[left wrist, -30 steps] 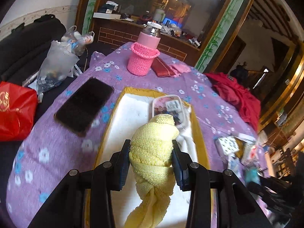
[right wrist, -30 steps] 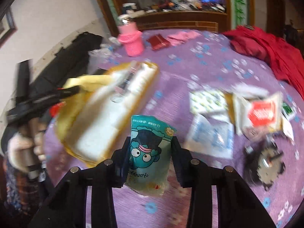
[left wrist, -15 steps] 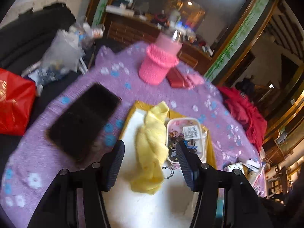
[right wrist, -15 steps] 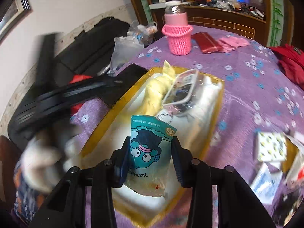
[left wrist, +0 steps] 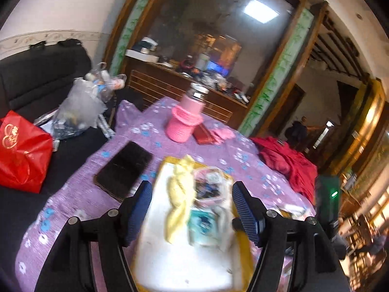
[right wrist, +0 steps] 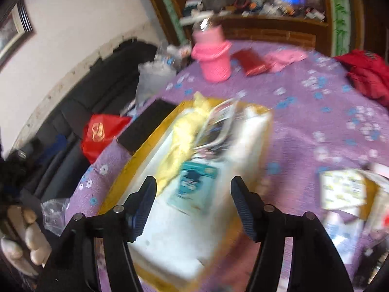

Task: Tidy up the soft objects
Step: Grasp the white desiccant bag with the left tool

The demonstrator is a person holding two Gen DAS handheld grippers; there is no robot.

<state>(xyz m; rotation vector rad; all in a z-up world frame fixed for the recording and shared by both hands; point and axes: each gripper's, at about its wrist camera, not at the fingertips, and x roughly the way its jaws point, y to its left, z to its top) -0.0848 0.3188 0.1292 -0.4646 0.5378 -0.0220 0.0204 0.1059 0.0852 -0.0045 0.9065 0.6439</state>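
A yellow-rimmed white tray lies on the purple flowered cloth. In it lie a yellow knitted cloth, a clear pink-patterned case and a teal cartoon packet. My left gripper is open and empty above the tray's near part. In the right wrist view the tray, yellow cloth, case and teal packet show too. My right gripper is open and empty just above the packet.
A black phone lies left of the tray. A pink knitted bottle holder, a red wallet and red clothing are farther back. A red bag sits left. Loose packets lie right of the tray.
My right gripper let go of the teal packet into the tray and opened. My left gripper, open since releasing the yellow cloth, pulled back and up.
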